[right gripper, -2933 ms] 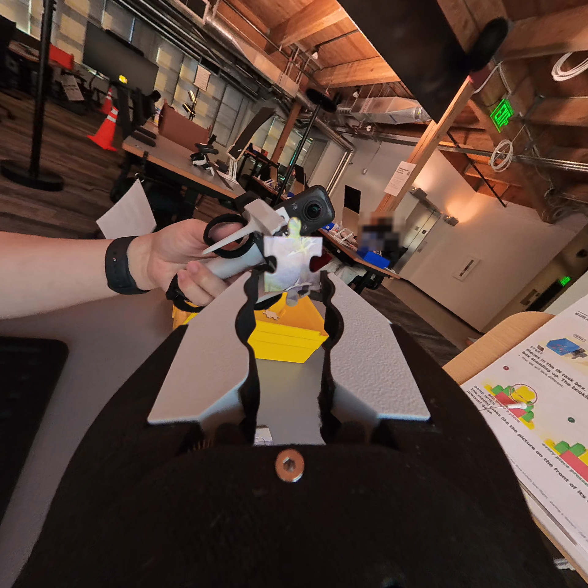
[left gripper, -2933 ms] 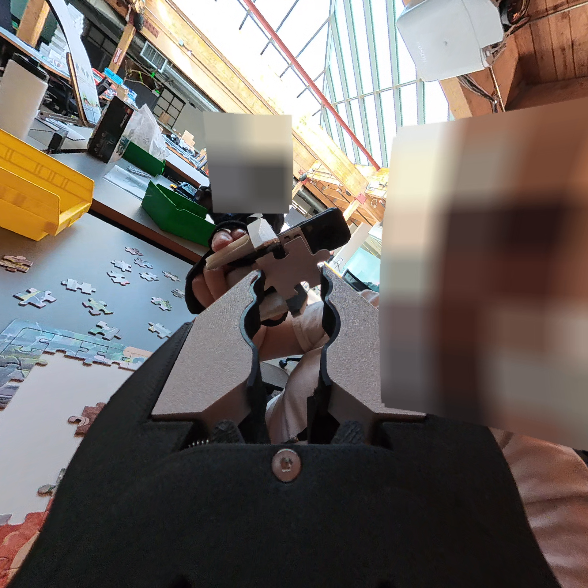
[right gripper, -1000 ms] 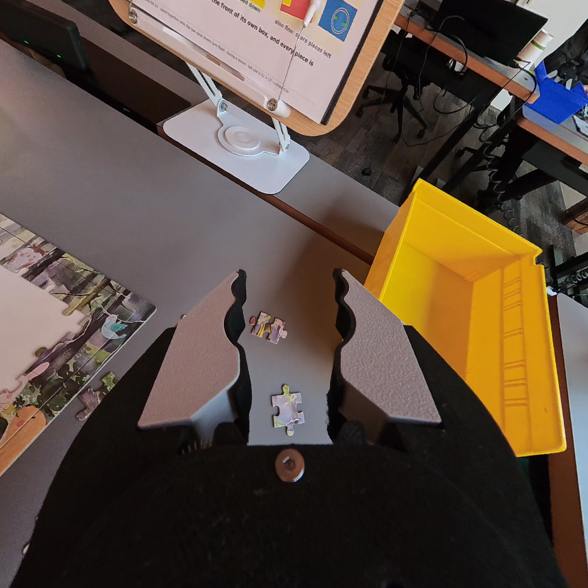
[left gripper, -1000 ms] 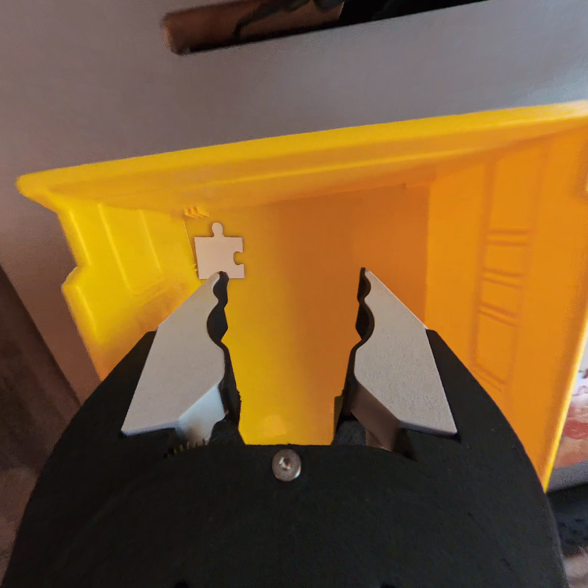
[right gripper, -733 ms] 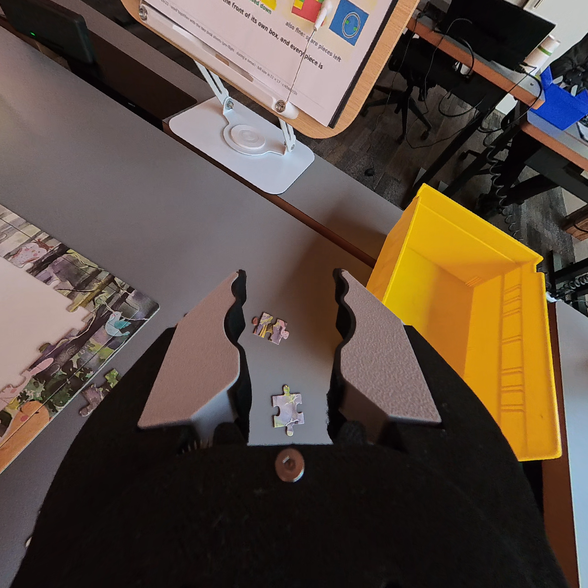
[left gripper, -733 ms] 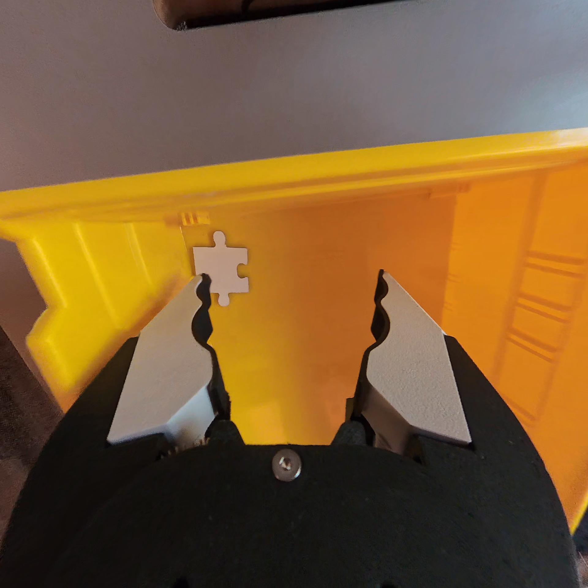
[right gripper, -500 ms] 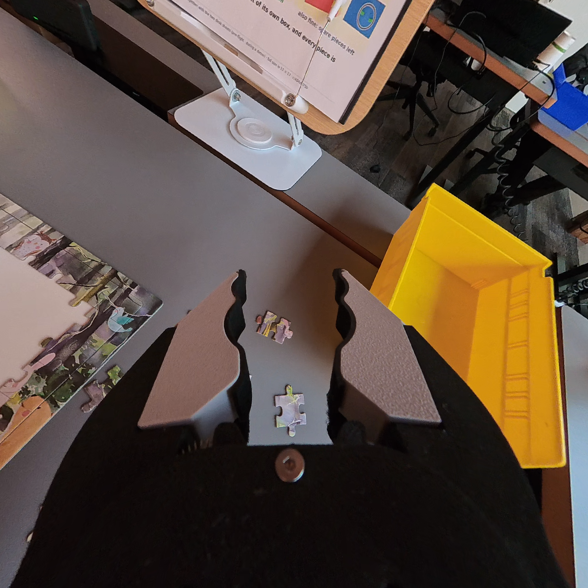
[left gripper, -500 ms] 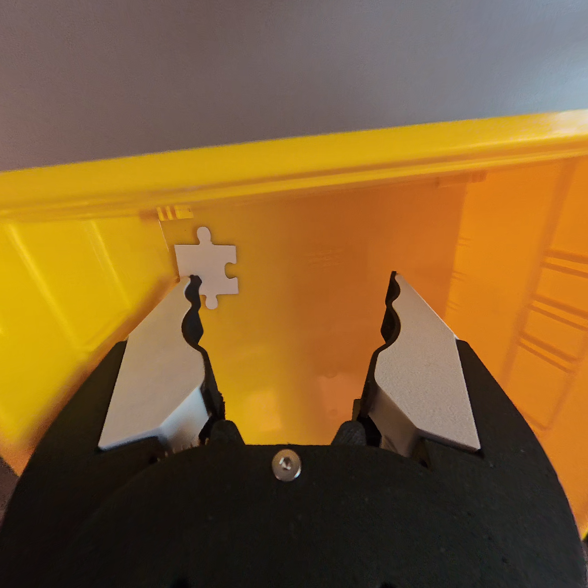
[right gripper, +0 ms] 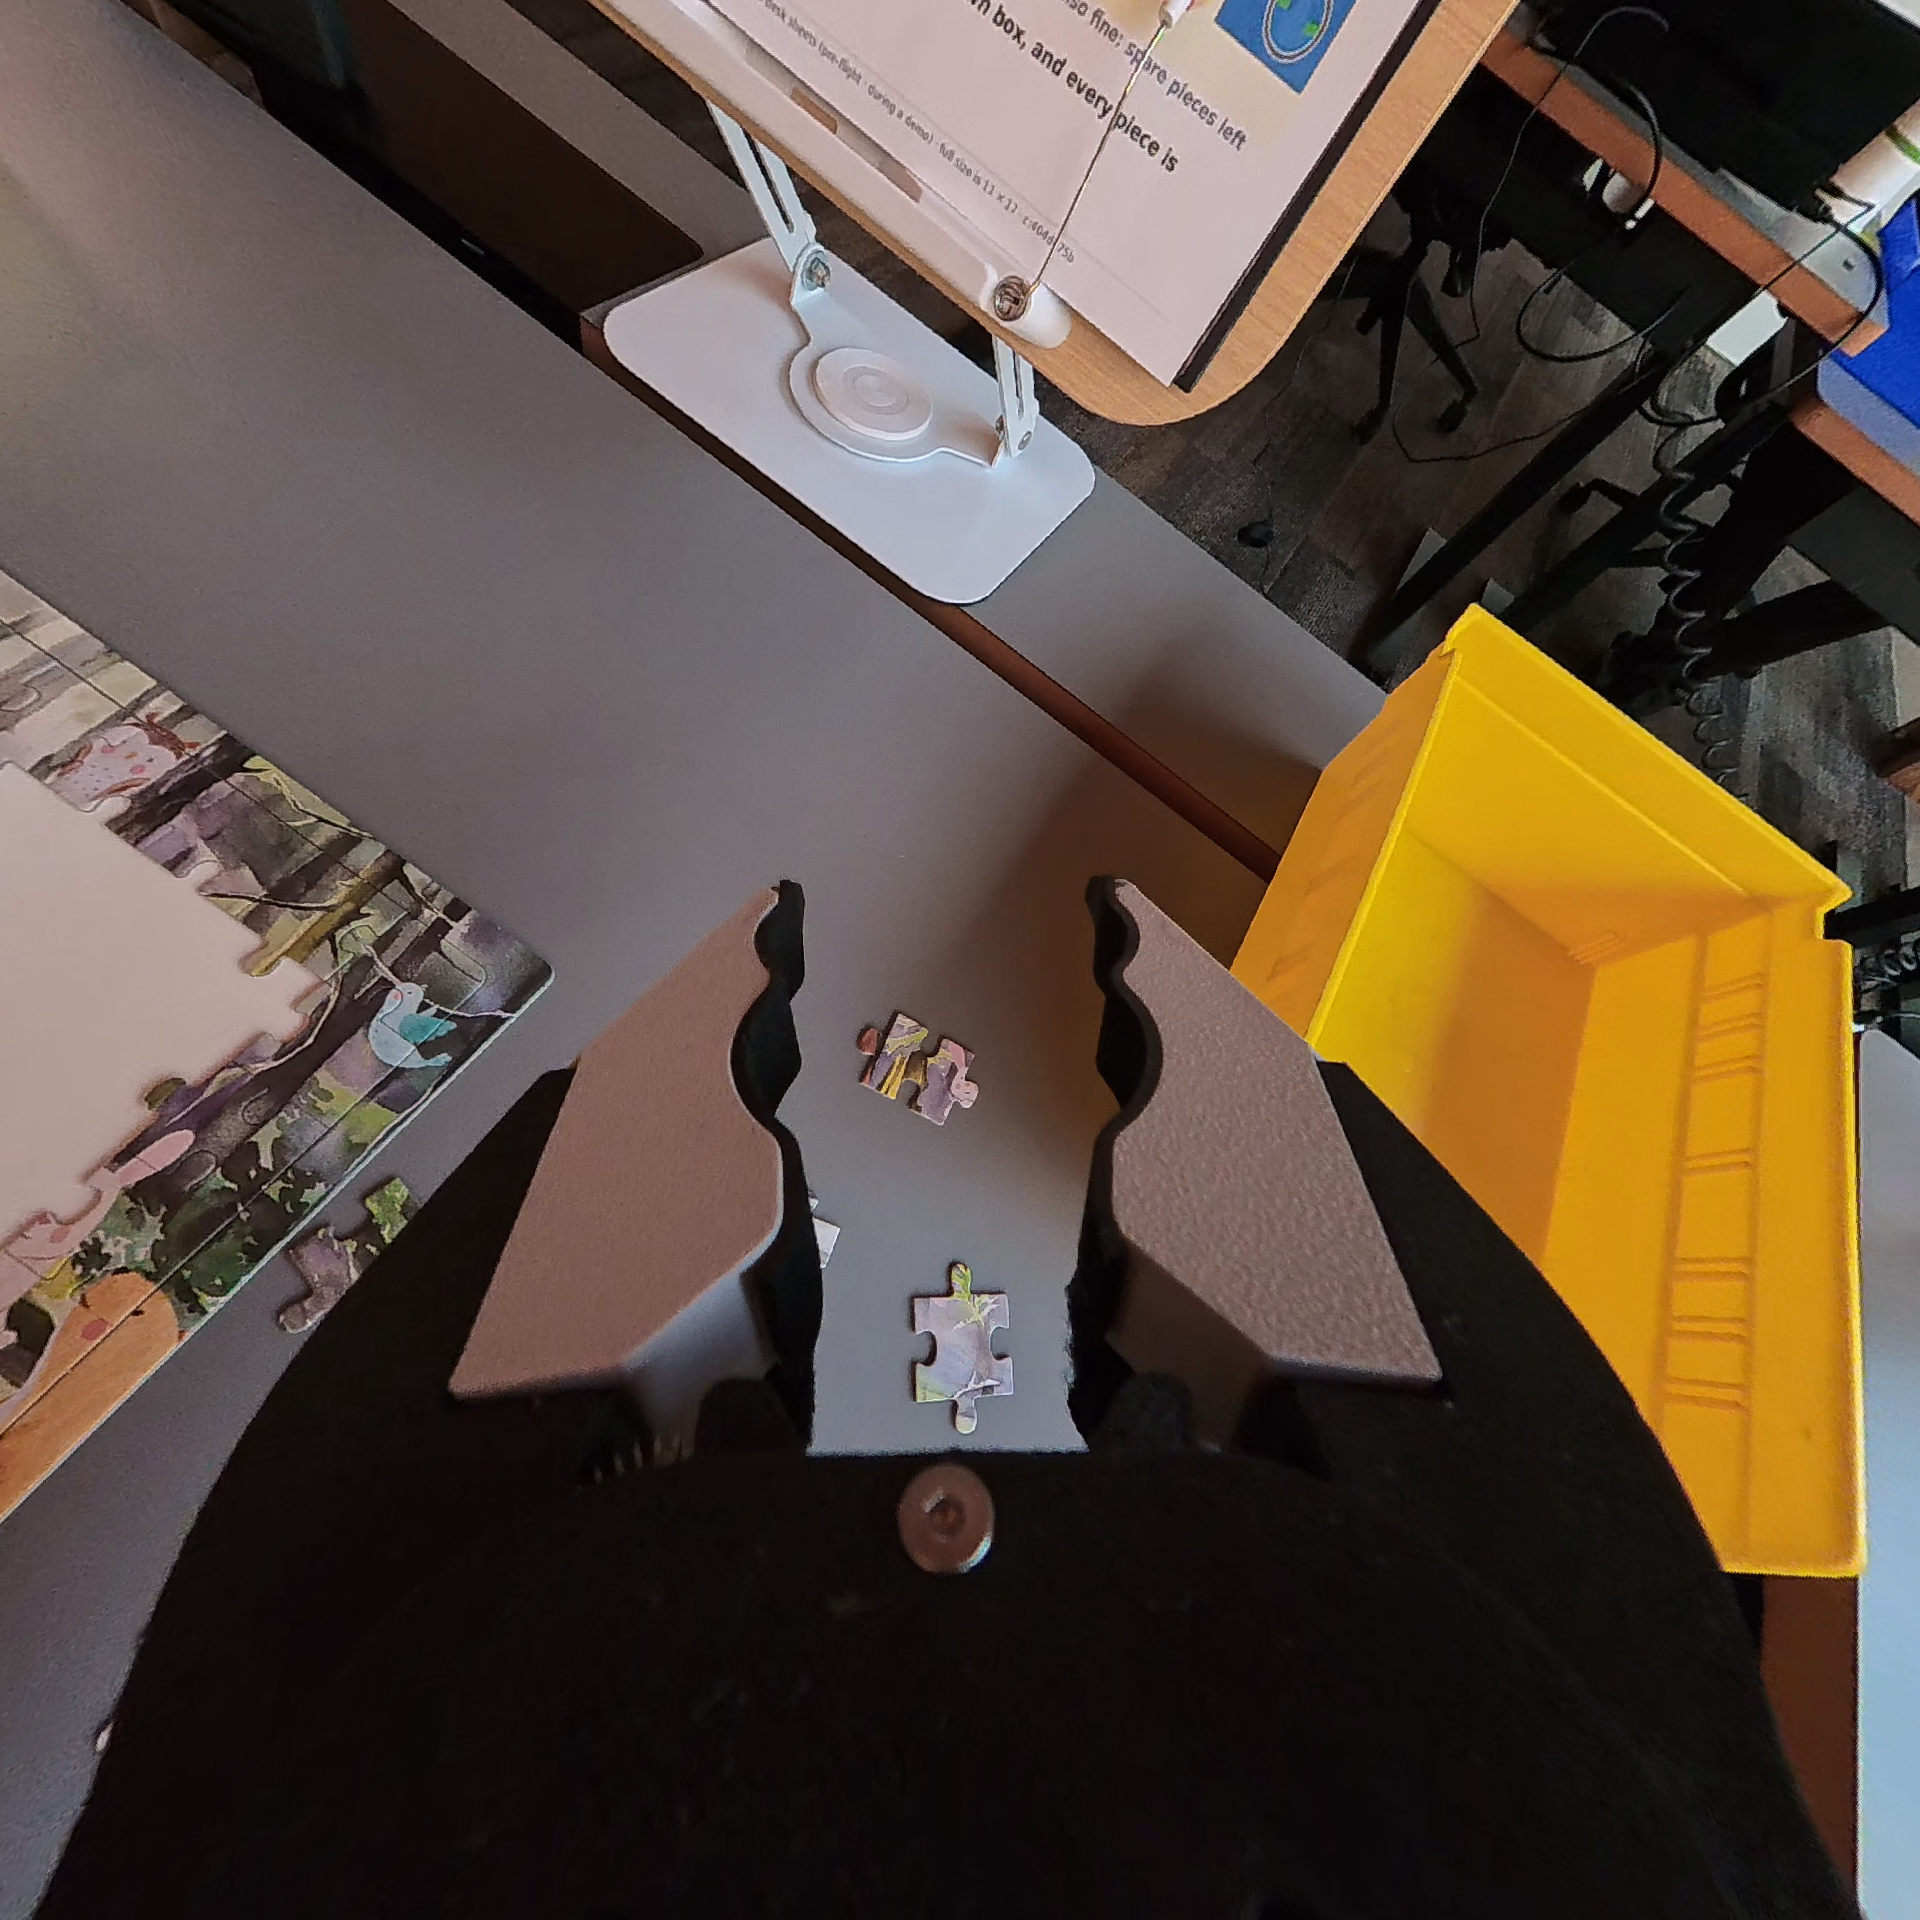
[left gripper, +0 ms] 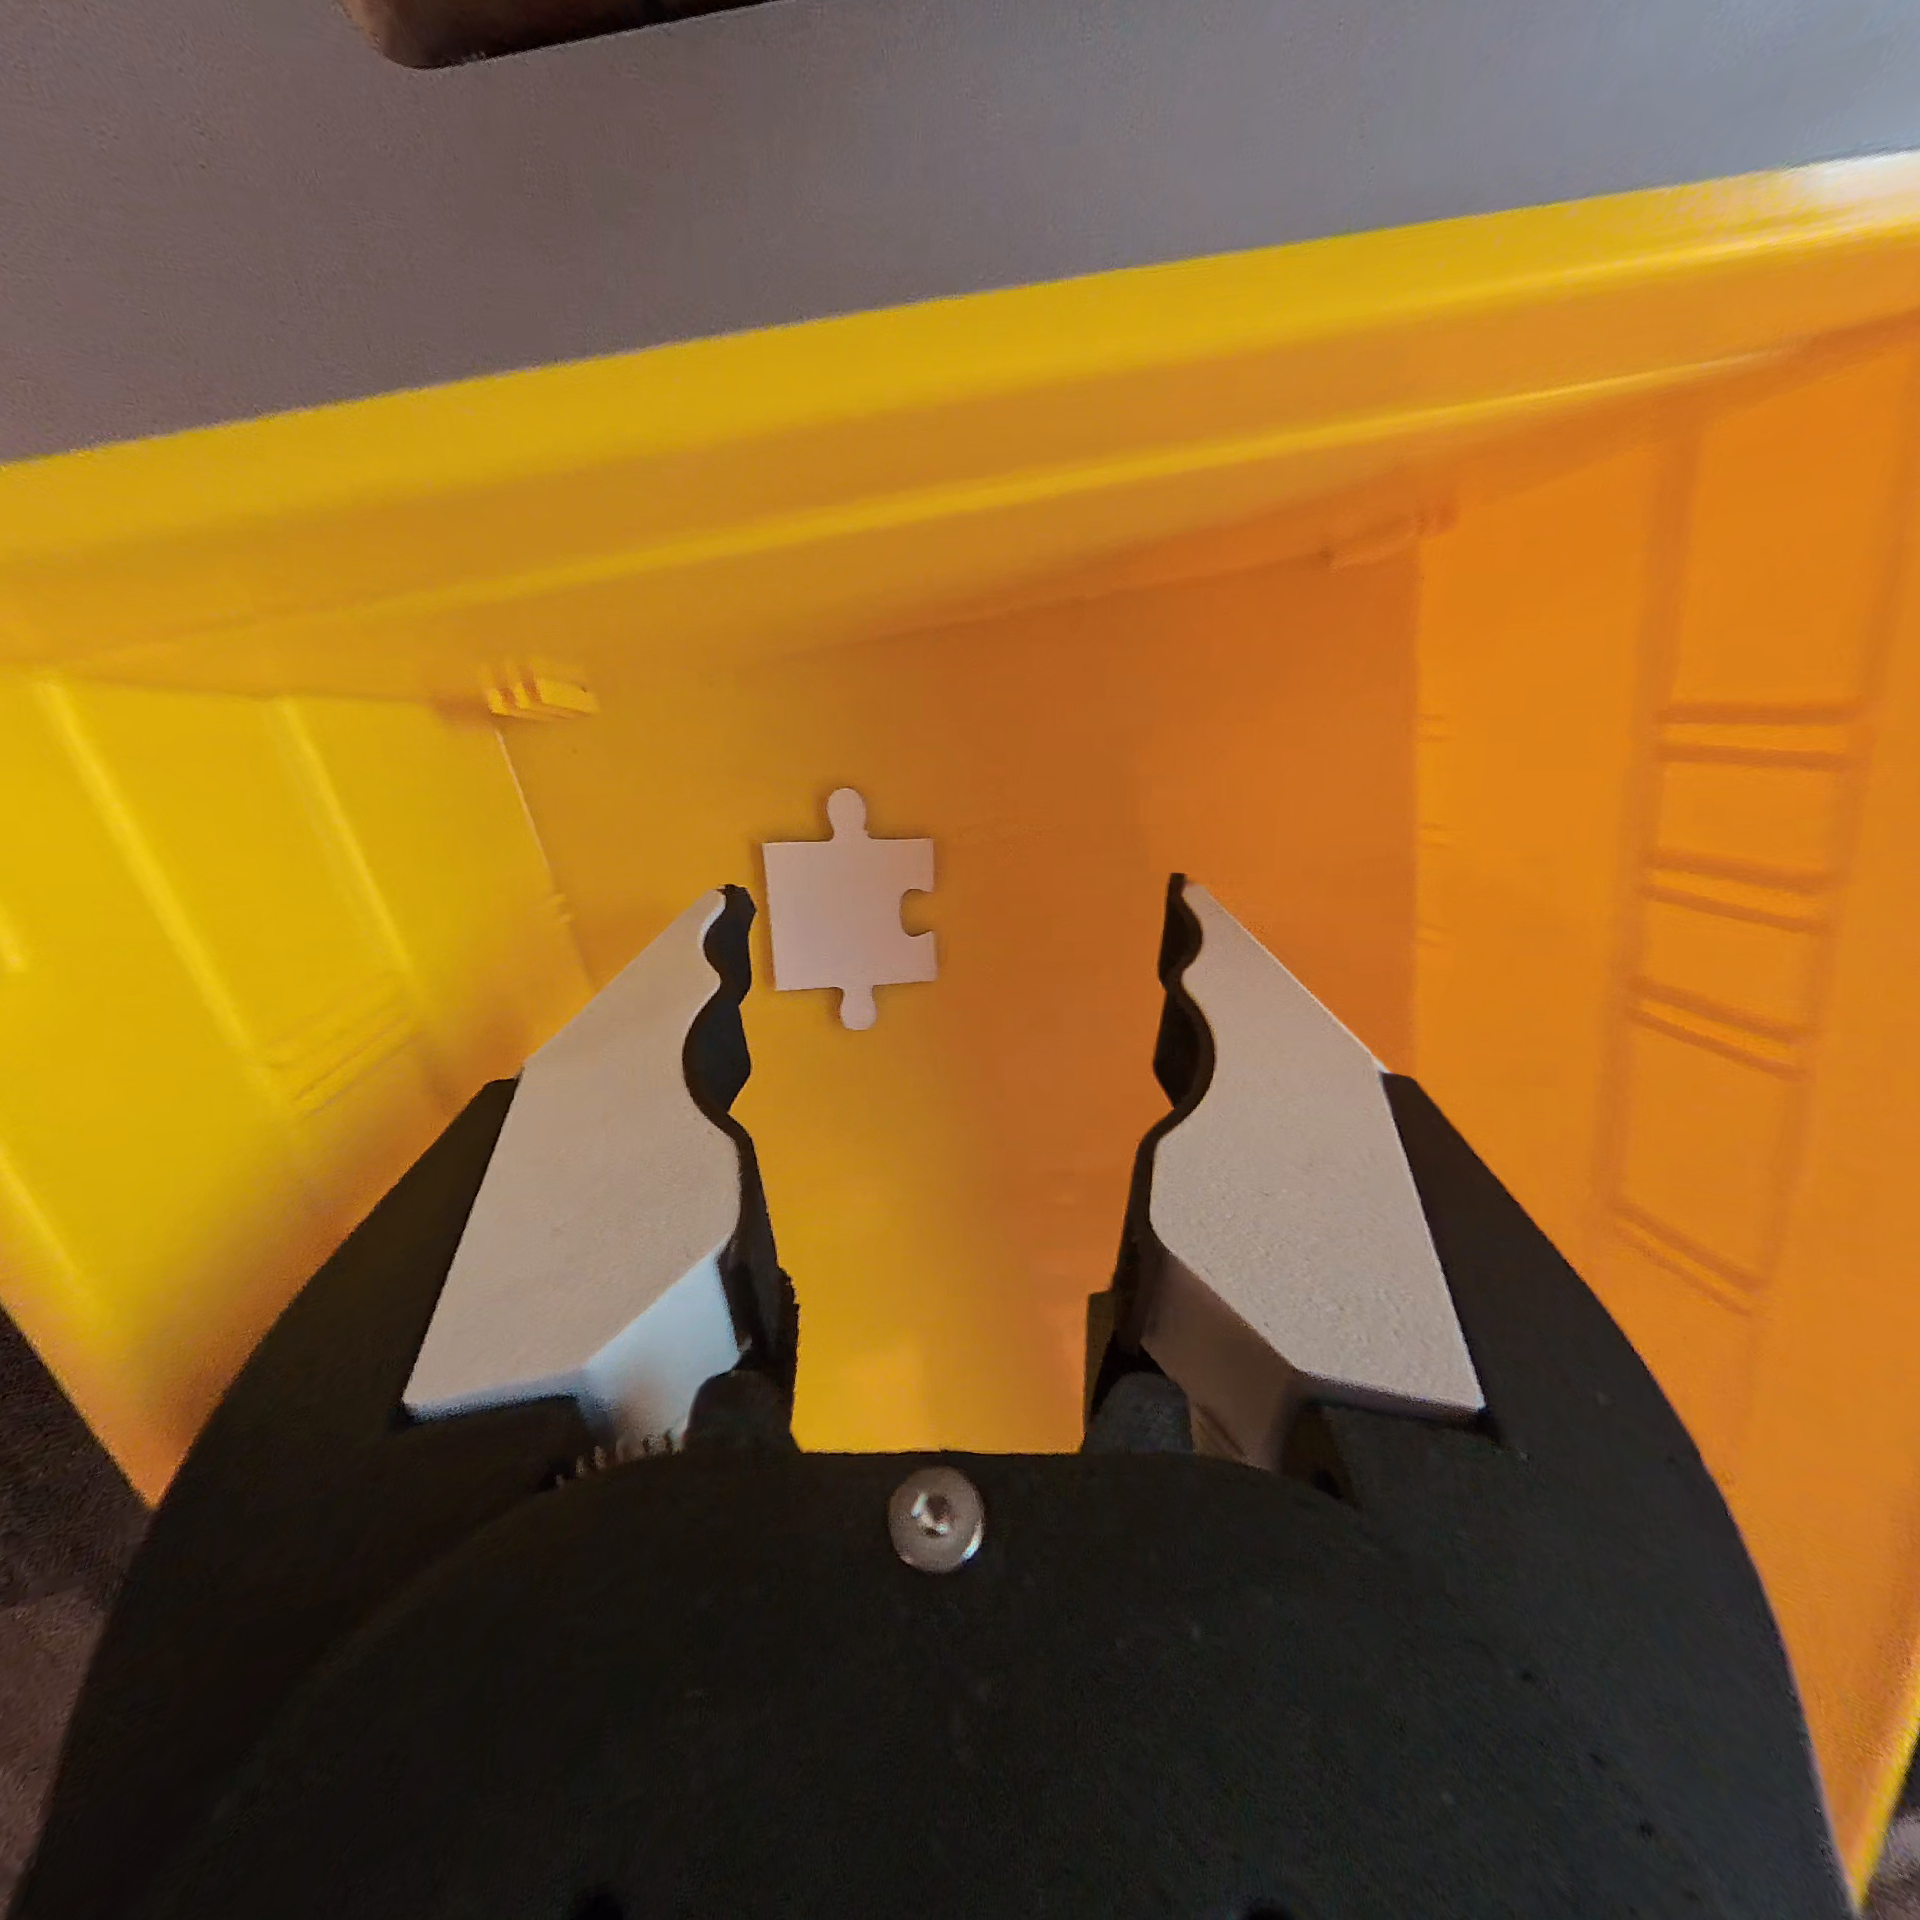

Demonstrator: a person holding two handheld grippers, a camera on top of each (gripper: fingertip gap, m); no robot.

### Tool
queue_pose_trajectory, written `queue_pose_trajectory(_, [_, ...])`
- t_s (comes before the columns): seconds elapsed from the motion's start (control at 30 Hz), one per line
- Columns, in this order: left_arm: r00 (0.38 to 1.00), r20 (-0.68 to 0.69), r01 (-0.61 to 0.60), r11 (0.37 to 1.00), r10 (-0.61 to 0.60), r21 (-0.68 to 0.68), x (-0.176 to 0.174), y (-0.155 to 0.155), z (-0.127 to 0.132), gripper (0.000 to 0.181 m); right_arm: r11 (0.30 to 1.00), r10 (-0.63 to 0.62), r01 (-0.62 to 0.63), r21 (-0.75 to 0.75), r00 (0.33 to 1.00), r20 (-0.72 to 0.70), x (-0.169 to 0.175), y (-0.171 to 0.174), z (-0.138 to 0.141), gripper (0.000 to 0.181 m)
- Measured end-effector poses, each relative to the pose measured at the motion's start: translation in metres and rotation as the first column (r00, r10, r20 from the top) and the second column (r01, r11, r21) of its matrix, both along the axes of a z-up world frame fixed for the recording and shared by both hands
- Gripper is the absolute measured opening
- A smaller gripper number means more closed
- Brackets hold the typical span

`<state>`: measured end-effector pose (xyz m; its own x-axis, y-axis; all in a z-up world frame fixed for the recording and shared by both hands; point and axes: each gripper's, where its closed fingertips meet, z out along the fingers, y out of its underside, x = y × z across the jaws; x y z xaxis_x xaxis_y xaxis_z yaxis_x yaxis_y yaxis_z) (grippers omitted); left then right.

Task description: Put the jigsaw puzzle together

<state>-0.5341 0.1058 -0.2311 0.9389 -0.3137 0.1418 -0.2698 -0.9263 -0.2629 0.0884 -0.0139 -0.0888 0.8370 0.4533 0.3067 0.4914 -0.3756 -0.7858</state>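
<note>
One white piece (left gripper: 850, 914) in one yellow bin (left gripper: 935, 499); elsewhere three loose pieces (right gripper: 918, 1066), another yellow bin (right gripper: 1621, 1039), one document stand (right gripper: 862, 436)

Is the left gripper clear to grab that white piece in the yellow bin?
Probably yes. The left gripper is open inside the yellow bin, nothing covering the white piece. It lies flat near the left fingertip, so pinching may be awkward.

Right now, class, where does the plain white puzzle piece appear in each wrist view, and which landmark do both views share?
Left wrist view: the white puzzle piece sits near centre, inside a yellow bin.
Right wrist view: not in it.
Shared landmark: the grey table, seen in both views.
</note>
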Motion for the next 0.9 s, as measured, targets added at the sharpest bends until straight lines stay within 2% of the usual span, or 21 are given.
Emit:
queue_pose_trajectory(0.3, [0.997, -0.070, 0.020, 0.999, -0.023, -0.040, -0.013, -0.005, -0.011, 0.061, 1.000, 0.008, -0.008, -0.001, 1.000, 0.017, -0.003, -0.001, 0.000, 0.055])
queue_pose_trajectory(0.43, [0.992, -0.116, 0.037, 0.999, -0.040, -0.029, -0.020, -0.005, -0.014, 0.035, 1.000, 0.012, -0.012, -0.002, 1.000, 0.017, -0.003, -0.002, 0.000, 0.054])
queue_pose_trajectory(0.57, [0.988, -0.143, 0.050, 0.999, -0.053, -0.020, -0.022, -0.006, -0.014, 0.031, 1.000, 0.018, -0.018, 0.004, 1.000, 0.011, -0.004, -0.002, 0.002, 0.054])
queue_pose_trajectory(0.6, [0.986, -0.158, 0.060, 0.998, -0.061, -0.013, -0.023, -0.006, -0.013, 0.014, 1.000, 0.021, -0.021, 0.006, 1.000, 0.008, -0.005, -0.002, 0.002, 0.054])
queue_pose_trajectory(0.67, [0.979, -0.190, 0.078, 0.996, -0.069, 0.041, -0.026, -0.004, -0.004, 0.000, 1.000, 0.029, -0.029, 0.011, 1.000, 0.004, -0.008, -0.002, 0.004, 0.054])
queue_pose_trajectory(0.8, [0.987, -0.154, 0.071, 0.982, -0.044, 0.174, -0.023, -0.002, 0.029, 0.000, 0.997, 0.070, -0.070, 0.037, 0.998, 0.005, -0.022, -0.003, 0.012, 0.054])
queue_pose_trajectory(0.9, [0.996, -0.085, 0.041, 0.987, -0.027, 0.158, -0.020, -0.010, 0.033, 0.000, 0.993, 0.105, -0.106, 0.055, 0.994, 0.019, -0.033, -0.004, 0.016, 0.054])
